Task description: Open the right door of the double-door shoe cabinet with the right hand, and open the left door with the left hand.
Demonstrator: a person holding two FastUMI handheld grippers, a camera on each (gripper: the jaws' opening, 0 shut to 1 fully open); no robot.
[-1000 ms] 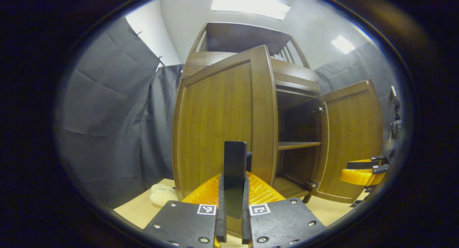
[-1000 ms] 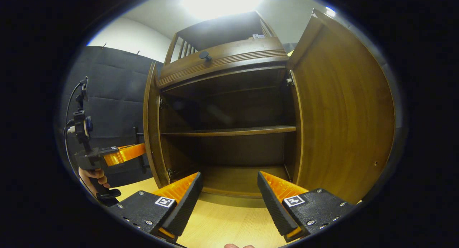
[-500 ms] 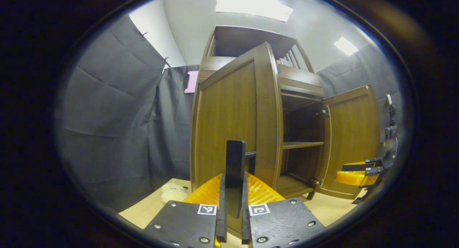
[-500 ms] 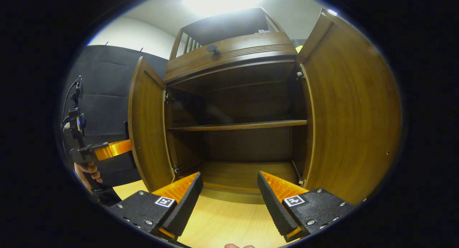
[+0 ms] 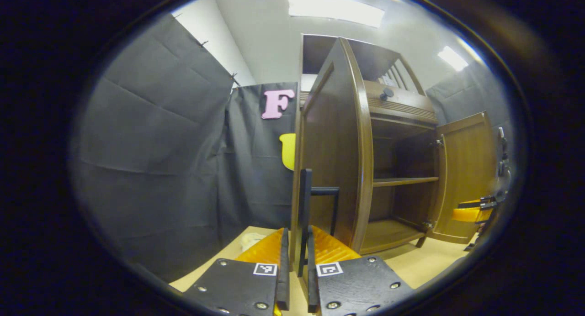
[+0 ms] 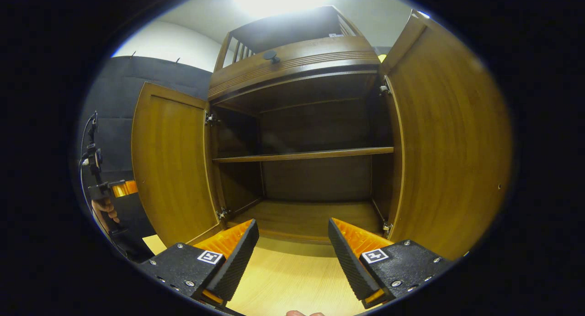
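Gripping handle, left door open, no legible labels

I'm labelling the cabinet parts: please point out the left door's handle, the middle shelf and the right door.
left door's handle (image 5: 305, 202), left gripper view: on its upright bar.
middle shelf (image 6: 304, 154), right gripper view: on its front edge.
right door (image 6: 448, 142), right gripper view: on its inner face.
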